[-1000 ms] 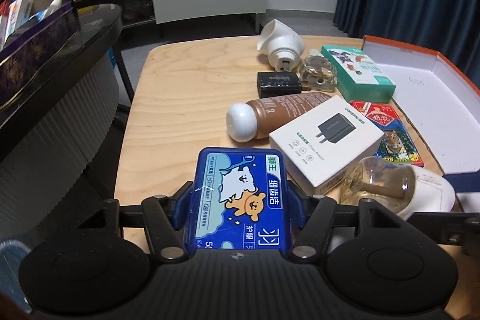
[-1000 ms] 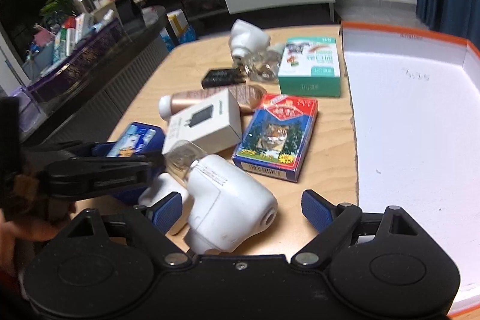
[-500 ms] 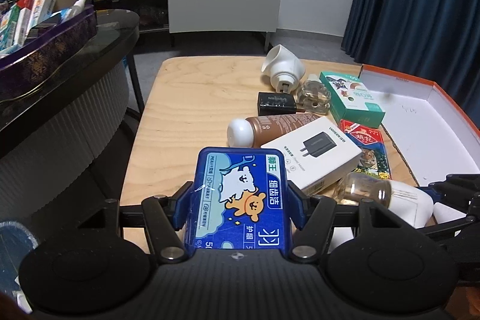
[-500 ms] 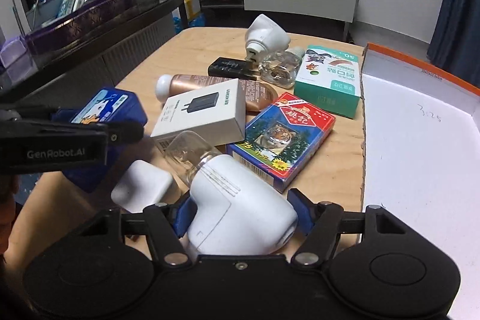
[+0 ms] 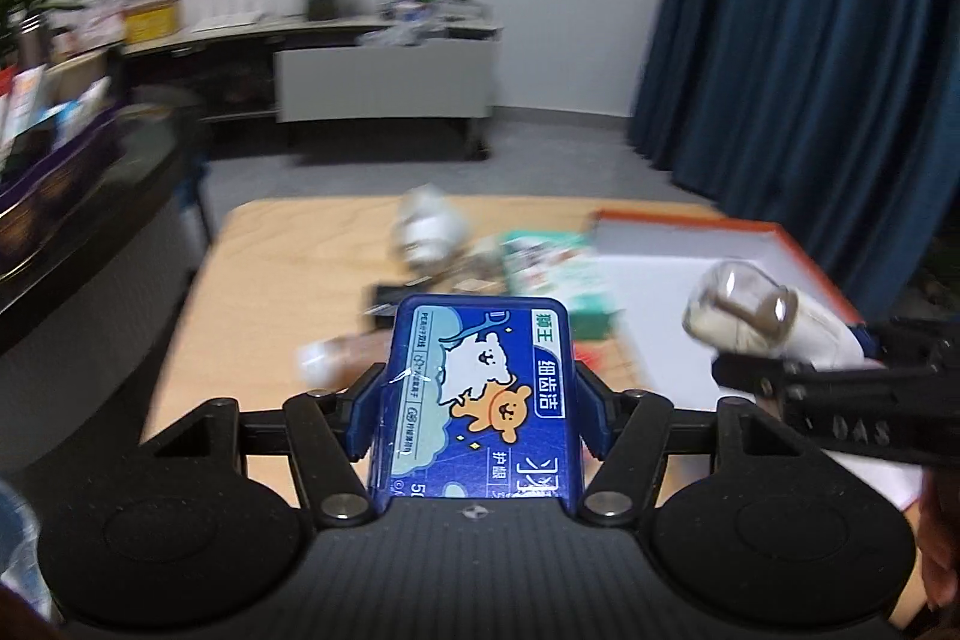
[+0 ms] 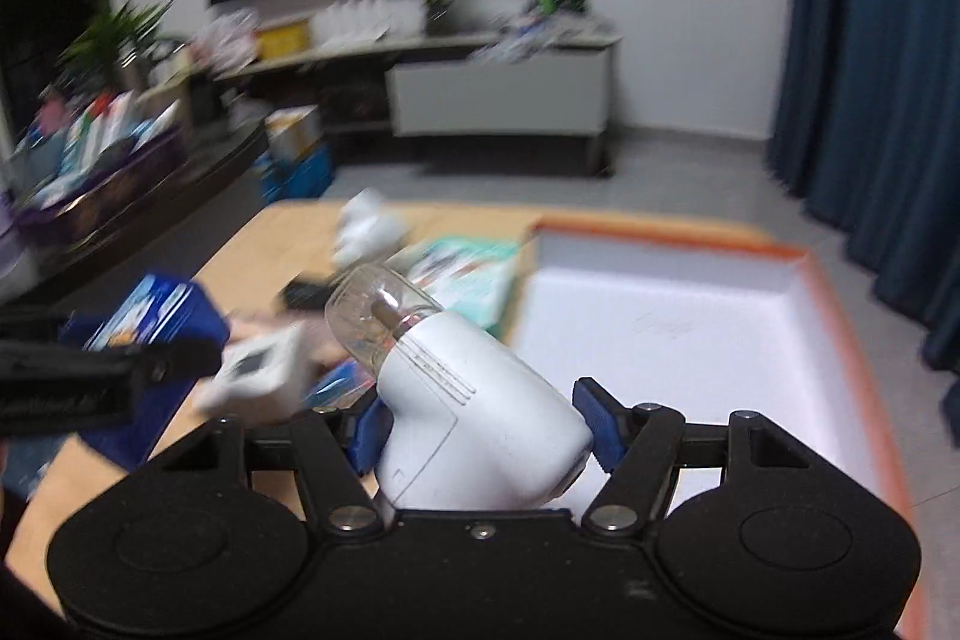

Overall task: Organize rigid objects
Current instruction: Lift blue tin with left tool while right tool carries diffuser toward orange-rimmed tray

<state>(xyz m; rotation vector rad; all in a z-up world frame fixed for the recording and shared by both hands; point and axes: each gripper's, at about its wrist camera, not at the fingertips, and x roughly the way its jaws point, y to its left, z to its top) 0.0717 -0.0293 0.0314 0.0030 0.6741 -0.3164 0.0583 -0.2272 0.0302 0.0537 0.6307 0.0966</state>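
Left wrist: fingers (image 5: 474, 415) pinching blue box (image 5: 477, 400); right fingers (image 6: 483, 424) pinching white plug-in device (image 6: 474, 418) (background blurred).

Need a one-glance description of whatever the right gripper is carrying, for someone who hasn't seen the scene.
Start at the wooden table with the big orange-rimmed white box on its right side. Just in front of the box, the right gripper has its blue fingers clamped on a white plastic plug-in device. It alone has a clear glass bulb-like bottle on its front end; another white plastic item lies blurred on the table.
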